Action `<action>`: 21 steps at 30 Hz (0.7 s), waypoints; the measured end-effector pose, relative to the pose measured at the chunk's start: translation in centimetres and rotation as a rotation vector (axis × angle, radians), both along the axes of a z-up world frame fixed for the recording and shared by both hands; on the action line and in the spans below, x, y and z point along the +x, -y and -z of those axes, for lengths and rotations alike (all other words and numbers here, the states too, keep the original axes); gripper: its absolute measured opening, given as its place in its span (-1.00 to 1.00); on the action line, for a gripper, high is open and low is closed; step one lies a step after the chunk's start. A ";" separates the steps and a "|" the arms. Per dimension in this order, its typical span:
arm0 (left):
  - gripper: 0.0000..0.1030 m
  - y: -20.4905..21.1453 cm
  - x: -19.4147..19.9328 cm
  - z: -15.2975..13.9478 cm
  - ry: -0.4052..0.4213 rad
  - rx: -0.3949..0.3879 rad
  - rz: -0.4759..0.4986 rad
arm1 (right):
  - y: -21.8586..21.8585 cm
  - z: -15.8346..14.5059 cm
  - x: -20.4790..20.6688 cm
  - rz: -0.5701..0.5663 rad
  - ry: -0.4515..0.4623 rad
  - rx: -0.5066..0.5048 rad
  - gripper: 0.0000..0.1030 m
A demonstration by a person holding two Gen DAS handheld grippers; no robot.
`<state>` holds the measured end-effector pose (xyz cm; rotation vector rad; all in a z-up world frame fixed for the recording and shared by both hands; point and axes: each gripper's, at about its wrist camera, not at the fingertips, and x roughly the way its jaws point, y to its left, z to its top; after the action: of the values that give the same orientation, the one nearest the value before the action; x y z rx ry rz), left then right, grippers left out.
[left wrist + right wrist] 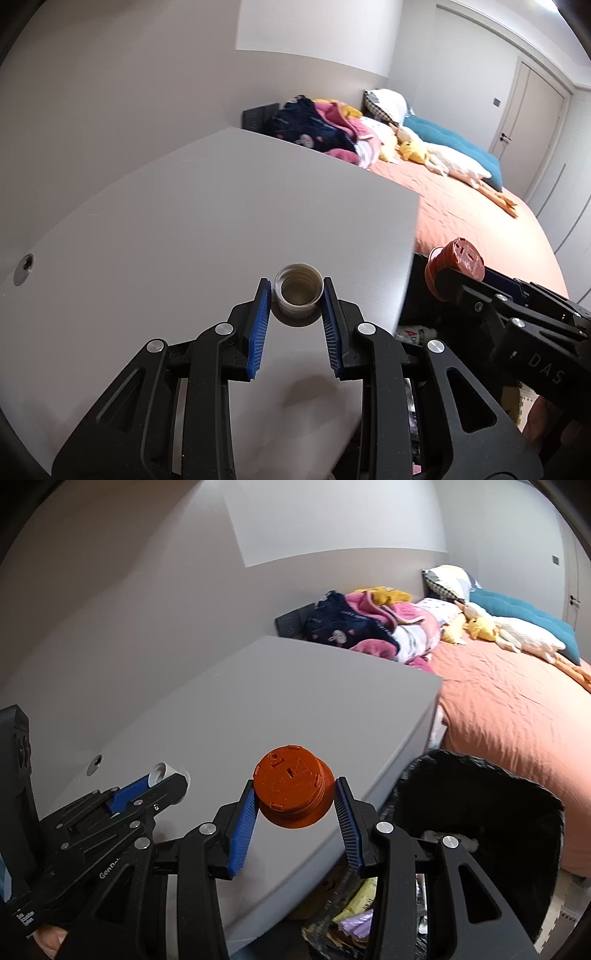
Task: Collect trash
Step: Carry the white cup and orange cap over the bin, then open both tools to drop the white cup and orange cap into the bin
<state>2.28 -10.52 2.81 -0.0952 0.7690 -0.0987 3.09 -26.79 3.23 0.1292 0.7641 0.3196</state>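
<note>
Two grippers, each pinching one piece of trash. In the left wrist view, the left gripper (298,295) sits at lower centre, its blue pads (261,325) closed against a pale bottle cap (297,290) — open side up, low over the grey tabletop (184,206); whether the cap is lifted or resting cannot be told. At the right edge of that frame the right gripper (448,275) carries an orange lid (456,263) beyond the table edge. In the right wrist view, the lid sits at centre between the pads, with the black trash bin (554,812) at lower right, already holding wrappers (360,904). Step in hand, by judgement: transport to the bin. Next move — swing the right gripper rightward over the bin mouth and spread its pads; the left follows with its cap.
</note>
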 end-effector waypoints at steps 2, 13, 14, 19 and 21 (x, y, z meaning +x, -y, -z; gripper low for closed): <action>-0.48 0.9 -0.2 0.0 0.002 0.002 0.016 | 1.1 -0.1 -0.6 0.017 0.006 0.003 -0.15; -0.48 6.8 -1.2 -0.1 0.016 0.001 0.140 | 7.3 -0.6 -3.5 0.125 0.032 0.015 -0.15; -0.48 7.5 -1.2 0.0 0.014 -0.001 0.154 | 7.9 -0.6 -3.8 0.136 0.033 0.017 -0.15; -0.48 10.1 -1.6 0.1 0.008 0.002 0.218 | 10.9 -0.5 -4.8 0.195 0.036 0.030 -0.15; -0.48 11.0 -1.8 0.3 0.002 0.000 0.242 | 12.1 -0.5 -5.1 0.220 0.038 0.037 -0.15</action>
<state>0.52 -21.56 2.55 -0.0015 0.7762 -0.3289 -2.04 -38.86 3.71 0.2394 0.6993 0.1267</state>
